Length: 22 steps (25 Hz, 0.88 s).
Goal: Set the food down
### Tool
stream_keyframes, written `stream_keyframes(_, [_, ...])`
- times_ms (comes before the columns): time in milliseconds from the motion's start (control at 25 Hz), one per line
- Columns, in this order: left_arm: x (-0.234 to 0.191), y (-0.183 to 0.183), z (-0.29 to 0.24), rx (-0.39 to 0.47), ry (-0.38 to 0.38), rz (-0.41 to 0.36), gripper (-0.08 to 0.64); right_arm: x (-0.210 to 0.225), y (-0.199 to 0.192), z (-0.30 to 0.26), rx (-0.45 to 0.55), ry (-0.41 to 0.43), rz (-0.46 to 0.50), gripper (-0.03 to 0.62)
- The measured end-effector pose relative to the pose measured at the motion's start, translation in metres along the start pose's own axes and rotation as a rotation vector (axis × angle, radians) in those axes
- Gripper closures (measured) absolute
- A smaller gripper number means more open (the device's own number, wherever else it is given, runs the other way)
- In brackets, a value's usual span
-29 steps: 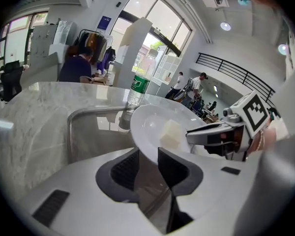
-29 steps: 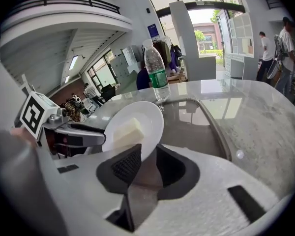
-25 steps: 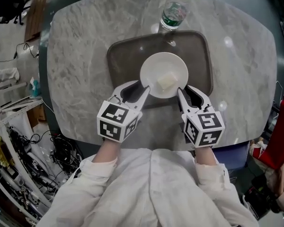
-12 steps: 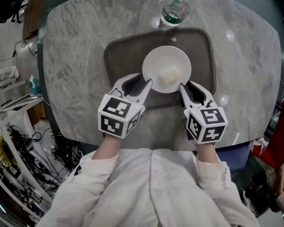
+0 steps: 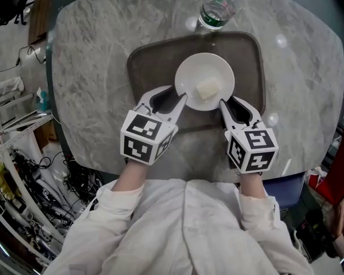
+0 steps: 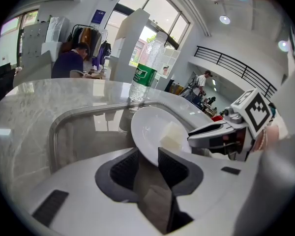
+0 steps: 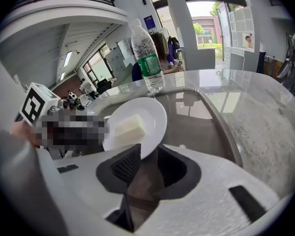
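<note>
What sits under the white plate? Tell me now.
The brown tray lies below the plate, on the marble table. The plate covers the tray's middle, so anything there is hidden.

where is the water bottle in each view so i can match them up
Head view: water bottle at the top edge, just beyond the far rim of the tray.
Left gripper view: water bottle upper middle, upright behind the white plate.
Right gripper view: water bottle upper middle, upright behind the white plate.
Shared landmark: the white plate with the food block, nearer than the bottle in all three.
</note>
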<state>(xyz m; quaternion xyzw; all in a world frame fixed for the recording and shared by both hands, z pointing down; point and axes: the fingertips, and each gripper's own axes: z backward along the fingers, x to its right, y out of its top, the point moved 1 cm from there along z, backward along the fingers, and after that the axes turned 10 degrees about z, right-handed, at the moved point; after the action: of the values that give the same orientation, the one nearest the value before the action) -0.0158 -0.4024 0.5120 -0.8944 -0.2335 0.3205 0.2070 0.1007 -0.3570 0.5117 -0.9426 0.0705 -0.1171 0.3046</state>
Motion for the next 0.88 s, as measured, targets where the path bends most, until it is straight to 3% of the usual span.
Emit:
stream_keyframes(760, [0.0027,0.0018,0.0020,-0.007,-0.039,-0.013,0.437,-0.0014,0.0009,0.0045,-0.023,0.051,0.056,0.502])
stream_keyframes(880, [0.0002,0.0063,0.0045,0.018,-0.027,-0.012,0.428,-0.0026,0.0020,0.0060,-0.020,0.057,0.078,0.457])
